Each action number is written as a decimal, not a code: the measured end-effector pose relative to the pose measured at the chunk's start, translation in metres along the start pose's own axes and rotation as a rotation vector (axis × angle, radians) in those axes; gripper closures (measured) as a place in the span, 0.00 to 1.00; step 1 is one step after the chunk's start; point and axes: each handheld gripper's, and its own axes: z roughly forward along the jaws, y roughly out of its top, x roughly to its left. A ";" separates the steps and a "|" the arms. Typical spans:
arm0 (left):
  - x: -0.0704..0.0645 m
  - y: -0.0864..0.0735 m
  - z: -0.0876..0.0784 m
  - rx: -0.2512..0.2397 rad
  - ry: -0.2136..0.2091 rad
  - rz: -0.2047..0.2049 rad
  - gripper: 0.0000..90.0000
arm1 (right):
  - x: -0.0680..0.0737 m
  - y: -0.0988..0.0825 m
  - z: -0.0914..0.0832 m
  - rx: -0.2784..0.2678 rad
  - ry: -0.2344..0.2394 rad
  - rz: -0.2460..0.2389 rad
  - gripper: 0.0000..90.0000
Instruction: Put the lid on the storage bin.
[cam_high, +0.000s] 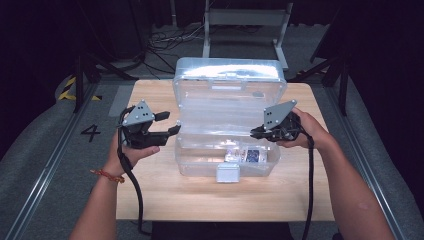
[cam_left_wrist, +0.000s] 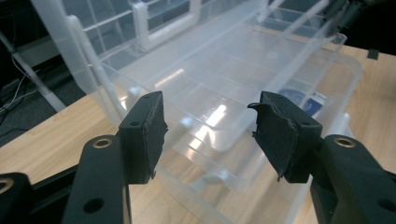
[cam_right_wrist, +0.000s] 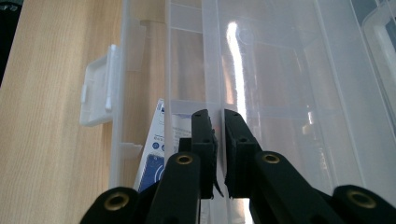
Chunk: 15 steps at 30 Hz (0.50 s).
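A clear plastic box (cam_high: 200, 167) stands open on the wooden table (cam_high: 150, 195), its lid (cam_high: 227, 75) raised at the back. A clear divided tray (cam_high: 220, 120) lies across the top of its base. My right gripper (cam_high: 255, 133) is at the tray's right end. In the right gripper view its jaws (cam_right_wrist: 218, 116) are shut on a thin clear wall of the tray (cam_right_wrist: 280, 93). My left gripper (cam_high: 172, 122) hovers just left of the box, open, with nothing between its pads (cam_left_wrist: 149, 135). A blue and white packet (cam_high: 248, 156) lies in the base under the tray.
The box's white latch (cam_high: 228, 173) hangs at the front middle of the base. Bare wood lies in front of the box and to both sides. The table's edges drop to a grey floor, with metal stands and cables behind.
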 end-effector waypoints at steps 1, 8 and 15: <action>0.004 0.002 0.001 -0.001 0.014 -0.010 0.48 | 0.000 0.000 0.000 0.000 0.000 -0.001 0.95; 0.018 0.013 0.009 -0.018 0.107 -0.005 0.55 | 0.002 0.002 0.000 0.013 -0.017 -0.007 0.94; 0.030 0.017 0.025 0.015 0.120 -0.054 0.70 | 0.006 0.000 0.000 0.005 -0.030 -0.005 0.94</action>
